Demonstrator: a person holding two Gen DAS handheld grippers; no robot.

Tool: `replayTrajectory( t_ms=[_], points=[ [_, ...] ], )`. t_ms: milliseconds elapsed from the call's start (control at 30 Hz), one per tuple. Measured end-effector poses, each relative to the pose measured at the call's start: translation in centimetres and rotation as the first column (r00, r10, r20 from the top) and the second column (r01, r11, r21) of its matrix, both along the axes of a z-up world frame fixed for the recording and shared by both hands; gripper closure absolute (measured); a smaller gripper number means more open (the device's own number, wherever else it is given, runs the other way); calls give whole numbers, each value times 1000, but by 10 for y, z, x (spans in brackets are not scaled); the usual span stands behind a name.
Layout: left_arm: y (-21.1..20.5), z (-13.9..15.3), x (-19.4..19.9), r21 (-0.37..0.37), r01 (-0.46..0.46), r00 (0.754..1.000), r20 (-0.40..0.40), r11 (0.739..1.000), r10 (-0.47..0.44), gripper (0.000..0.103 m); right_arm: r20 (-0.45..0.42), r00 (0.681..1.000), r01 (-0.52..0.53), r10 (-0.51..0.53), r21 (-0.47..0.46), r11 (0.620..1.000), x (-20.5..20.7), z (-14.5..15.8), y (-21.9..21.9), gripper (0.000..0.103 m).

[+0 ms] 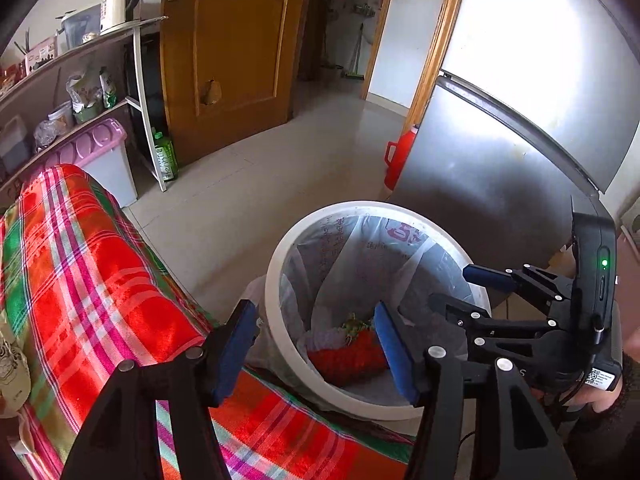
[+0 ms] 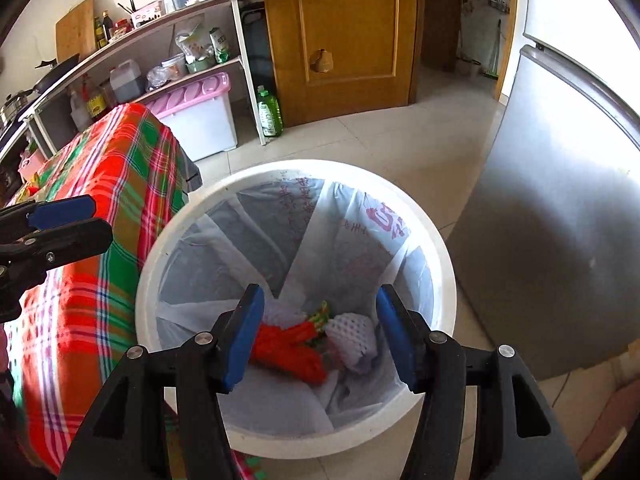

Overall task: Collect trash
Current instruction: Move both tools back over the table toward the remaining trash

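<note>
Both grippers (image 1: 316, 344) (image 2: 320, 336) agape, empty.

Two wrist fisheyes, each angled steeply down along its own blue-padded fingers: left view over the plaid-covered table (image 1: 100, 280) edge, near the white bin (image 1: 280, 248); right view directly above the same bin (image 2: 444, 264); shared: bin, table, wooden door (image 1: 232, 48), fridge (image 2: 560, 200).

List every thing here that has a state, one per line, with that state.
left gripper: open, empty
right gripper: open, empty, over the bin
trash bin: uncovered, bag-lined, trash at the bottom
wooden door: swung open
fridge: doors shut
pink-lidded box: lid on
</note>
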State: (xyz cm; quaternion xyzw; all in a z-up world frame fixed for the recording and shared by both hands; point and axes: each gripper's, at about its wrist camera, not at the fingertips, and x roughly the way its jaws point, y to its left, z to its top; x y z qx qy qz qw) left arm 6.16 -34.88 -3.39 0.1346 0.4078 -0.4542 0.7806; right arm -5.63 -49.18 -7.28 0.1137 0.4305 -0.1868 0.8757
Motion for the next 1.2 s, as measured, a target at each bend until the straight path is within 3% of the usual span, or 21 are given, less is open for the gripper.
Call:
replayTrajectory(
  t_ms=[400,733,900,1200],
  points=[
    [60,35,3,-77,-89,994,49,993,93,40,91,994,-57,60,-30,998,5,37,37,44],
    [143,59,19,-139,-230,967,75,963,242,37,156,970,-185,189,-37,982,28,60,95,44],
    [194,69,27,-164,-328,931,113,930,348,37,165,952,-255,258,-37,966,48,62,128,44],
    [272,69,55,-164,-480,859,111,862,500,37,181,911,-371,370,-27,928,84,67,186,44]
  ],
)
